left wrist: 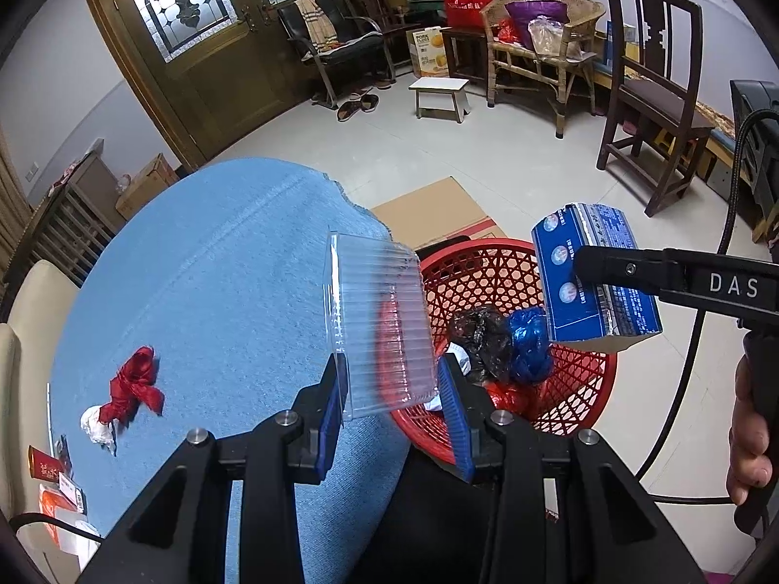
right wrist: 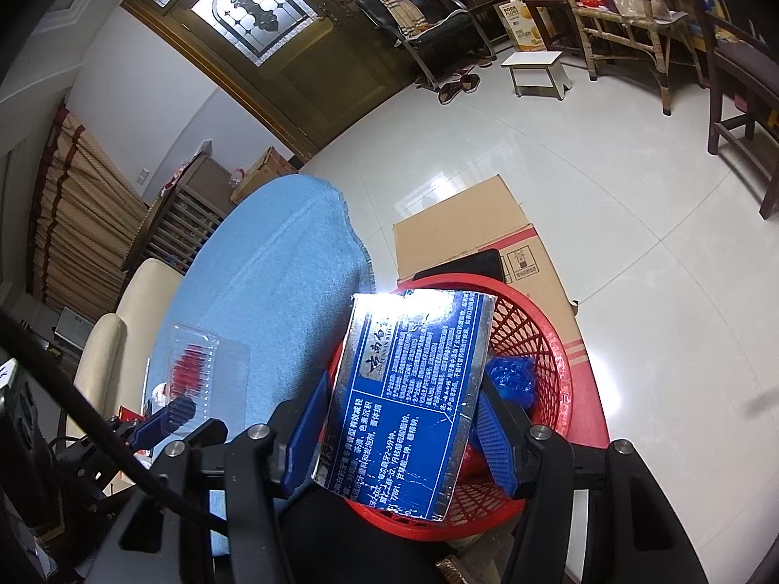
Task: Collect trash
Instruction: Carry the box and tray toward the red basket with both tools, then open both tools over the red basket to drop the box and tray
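Holding a clear ribbed plastic tray (left wrist: 380, 321) between its blue pads, the left hand-held gripper (left wrist: 397, 404) is clamped on the tray's near end, so the tray's long axis runs straight ahead of the fingers. The tray straddles the edge of the blue-clothed worktop (left wrist: 204, 282) and the rim of the red mesh basket (left wrist: 579, 389), which lies just ahead and to that gripper's right. The right hand-held gripper (right wrist: 399, 418) is closed on a blue toothpaste box (right wrist: 414, 389), gripped across its width with its long axis pointing away from the fingers; the basket (right wrist: 540, 340) sits directly beneath and beyond it, so this box looks the nearer of the two to dropping in. Inside the basket lie a black bag (left wrist: 479, 340) and a blue bag (left wrist: 530, 345). A red ribbon scrap (left wrist: 134, 384) and a white crumpled paper (left wrist: 97, 426) wait on the worktop, well to the left of the left gripper. The basket's near wall is hidden behind both grippers, and its floor is hard to make out beneath the bags.
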`<action>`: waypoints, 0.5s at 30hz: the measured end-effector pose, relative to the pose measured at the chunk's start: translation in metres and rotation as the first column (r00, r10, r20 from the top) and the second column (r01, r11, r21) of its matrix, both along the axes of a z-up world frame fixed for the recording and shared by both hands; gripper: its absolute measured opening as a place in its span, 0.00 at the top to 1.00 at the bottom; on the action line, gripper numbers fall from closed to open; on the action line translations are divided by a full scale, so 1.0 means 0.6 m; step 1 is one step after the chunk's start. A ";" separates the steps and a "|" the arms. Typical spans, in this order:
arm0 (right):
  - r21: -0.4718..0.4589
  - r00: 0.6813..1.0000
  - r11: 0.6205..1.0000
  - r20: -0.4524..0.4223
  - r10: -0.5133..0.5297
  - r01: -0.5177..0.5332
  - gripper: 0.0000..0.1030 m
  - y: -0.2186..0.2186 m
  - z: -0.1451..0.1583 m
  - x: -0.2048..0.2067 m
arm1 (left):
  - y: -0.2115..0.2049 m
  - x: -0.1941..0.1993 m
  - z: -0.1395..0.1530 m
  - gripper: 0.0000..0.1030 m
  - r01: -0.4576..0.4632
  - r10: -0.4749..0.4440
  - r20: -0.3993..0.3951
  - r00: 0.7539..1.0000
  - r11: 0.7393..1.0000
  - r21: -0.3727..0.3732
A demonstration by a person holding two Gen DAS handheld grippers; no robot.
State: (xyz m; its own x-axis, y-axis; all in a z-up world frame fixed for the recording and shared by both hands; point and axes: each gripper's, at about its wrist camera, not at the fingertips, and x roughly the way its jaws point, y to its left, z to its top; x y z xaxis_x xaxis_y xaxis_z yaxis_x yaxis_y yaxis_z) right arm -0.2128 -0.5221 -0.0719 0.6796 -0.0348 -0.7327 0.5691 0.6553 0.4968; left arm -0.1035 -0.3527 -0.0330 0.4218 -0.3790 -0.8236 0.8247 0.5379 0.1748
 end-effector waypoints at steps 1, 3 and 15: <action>-0.001 1.000 1.000 -0.001 0.001 -0.001 0.40 0.001 0.000 0.001 | 0.000 0.000 0.000 0.61 0.000 0.000 -0.001 1.000 1.000 0.000; 0.002 1.000 1.000 -0.003 0.004 -0.004 0.40 -0.001 -0.003 0.001 | 0.000 -0.001 0.000 0.61 0.000 0.000 -0.004 1.000 1.000 -0.001; 0.012 1.000 1.000 -0.019 -0.001 0.001 0.40 -0.007 -0.012 0.005 | -0.006 -0.003 -0.010 0.61 0.024 -0.024 -0.048 0.999 1.000 -0.004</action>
State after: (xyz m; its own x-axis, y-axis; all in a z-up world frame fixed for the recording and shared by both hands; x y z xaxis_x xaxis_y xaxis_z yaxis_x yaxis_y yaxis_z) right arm -0.2095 -0.5262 -0.0790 0.6658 -0.0265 -0.7457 0.5790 0.6486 0.4940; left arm -0.1052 -0.3565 -0.0390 0.3726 -0.3913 -0.8415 0.8449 0.5181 0.1331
